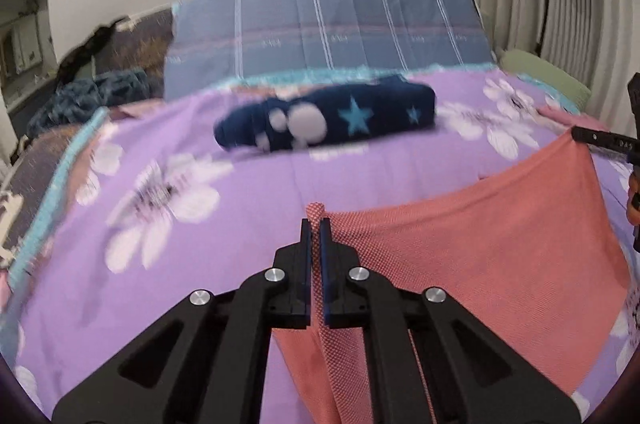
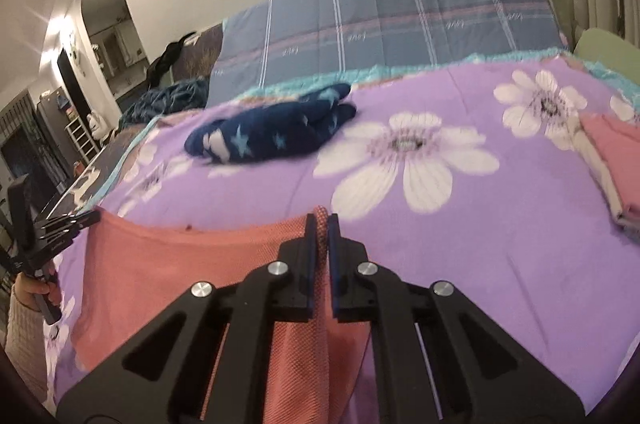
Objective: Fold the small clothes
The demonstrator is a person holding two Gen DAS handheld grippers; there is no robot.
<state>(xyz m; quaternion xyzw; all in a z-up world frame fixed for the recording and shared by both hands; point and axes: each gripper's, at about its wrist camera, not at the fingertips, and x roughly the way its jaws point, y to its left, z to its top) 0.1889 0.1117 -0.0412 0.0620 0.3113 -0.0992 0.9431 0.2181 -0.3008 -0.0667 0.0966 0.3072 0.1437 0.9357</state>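
Grippers pinching the two top corners of a salmon cloth over the bed.

Left gripper point(image 1: 315, 222) is pressed together on one corner of the salmon cloth point(image 1: 500, 244), and the right gripper point(image 2: 321, 220) is clamped on the other, so the top edge sags between them above the purple flowered bedspread point(image 2: 460, 244). Both point forward and somewhat downward. A hand point(image 2: 34, 290) in a cream knitted sleeve holds the left gripper's handle. A navy star-patterned garment point(image 1: 332, 121) lies bunched farther up the bed, and a folded pink piece point(image 2: 616, 159) lies at the right.
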